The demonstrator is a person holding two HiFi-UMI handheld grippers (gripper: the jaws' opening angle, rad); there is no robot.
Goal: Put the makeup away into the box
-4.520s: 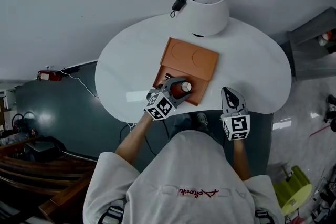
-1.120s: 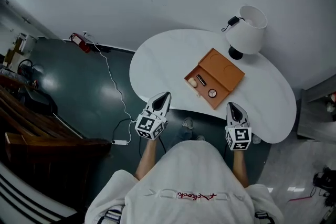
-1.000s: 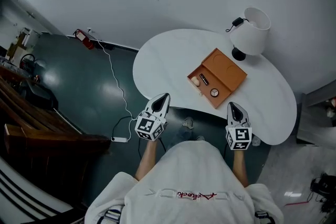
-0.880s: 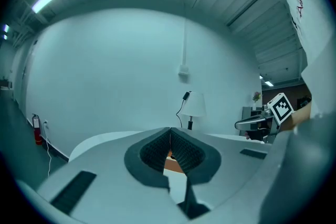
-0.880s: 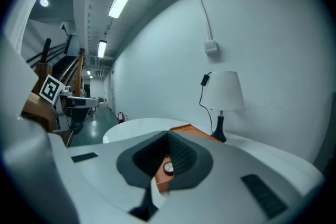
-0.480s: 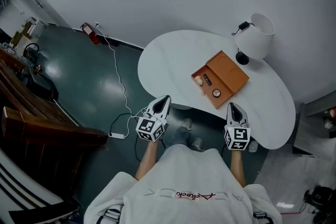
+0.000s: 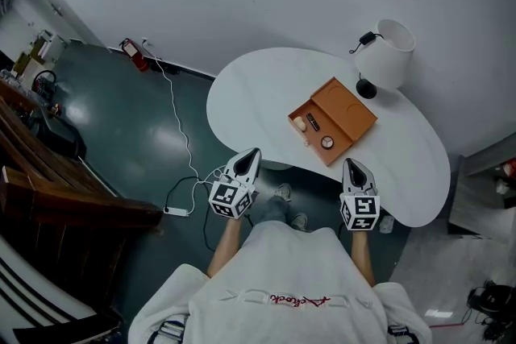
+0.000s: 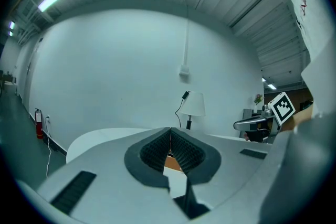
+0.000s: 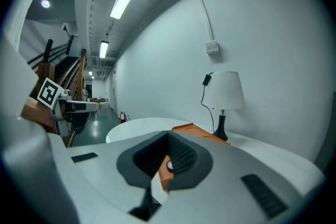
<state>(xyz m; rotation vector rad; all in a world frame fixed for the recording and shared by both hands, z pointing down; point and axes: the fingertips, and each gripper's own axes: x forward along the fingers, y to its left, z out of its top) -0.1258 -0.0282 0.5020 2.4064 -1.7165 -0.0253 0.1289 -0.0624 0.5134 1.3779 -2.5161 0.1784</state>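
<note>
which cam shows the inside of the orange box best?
Head view. It looks down into the open box, so the three small items in its tray show. The left gripper view catches only an orange sliver past its shut jaws; the right gripper view sees the box edge-on.

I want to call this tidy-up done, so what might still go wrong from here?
The orange box lies open near the edge of the table with the makeup loose inside, so a bump might spill it. The lamp stands close beside the lid, and closing it carelessly may knock the lamp. A cable trails across the floor on the person's left, a possible trip risk.
</note>
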